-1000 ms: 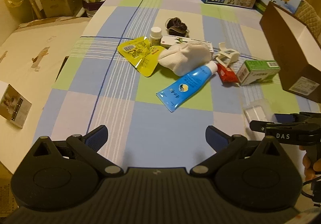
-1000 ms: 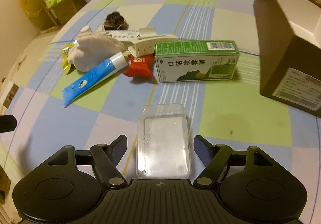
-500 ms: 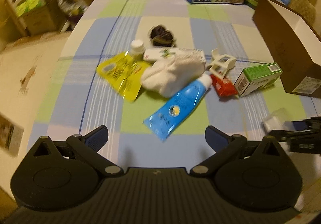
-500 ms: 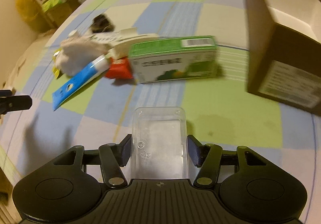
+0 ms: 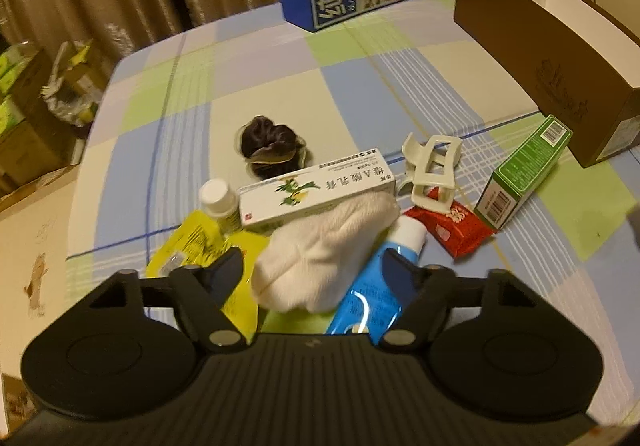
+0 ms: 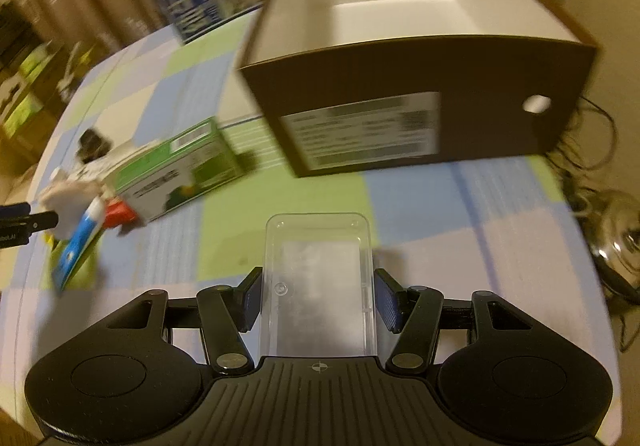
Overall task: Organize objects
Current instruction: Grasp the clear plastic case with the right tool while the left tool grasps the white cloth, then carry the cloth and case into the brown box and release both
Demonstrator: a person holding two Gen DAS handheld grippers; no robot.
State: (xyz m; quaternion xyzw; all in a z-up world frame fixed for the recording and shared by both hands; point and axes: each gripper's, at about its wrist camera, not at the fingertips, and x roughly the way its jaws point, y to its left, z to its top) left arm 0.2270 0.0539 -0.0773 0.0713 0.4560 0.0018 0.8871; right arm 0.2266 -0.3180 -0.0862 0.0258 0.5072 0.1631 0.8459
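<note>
Dim warm yellowish light tinting both views; right wrist view smearing with motion blur; fisheye bending edges; corners darkening.

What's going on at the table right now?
The right gripper is shut on a clear plastic case, held above the tablecloth and facing the open brown box, whose inside looks empty. The left gripper is open, over the pile at the white cloth and blue tube.

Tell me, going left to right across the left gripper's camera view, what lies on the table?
Yellow pouch → small white-capped bottle → long white box → white hair claw → green box → brown cardboard box.
</note>
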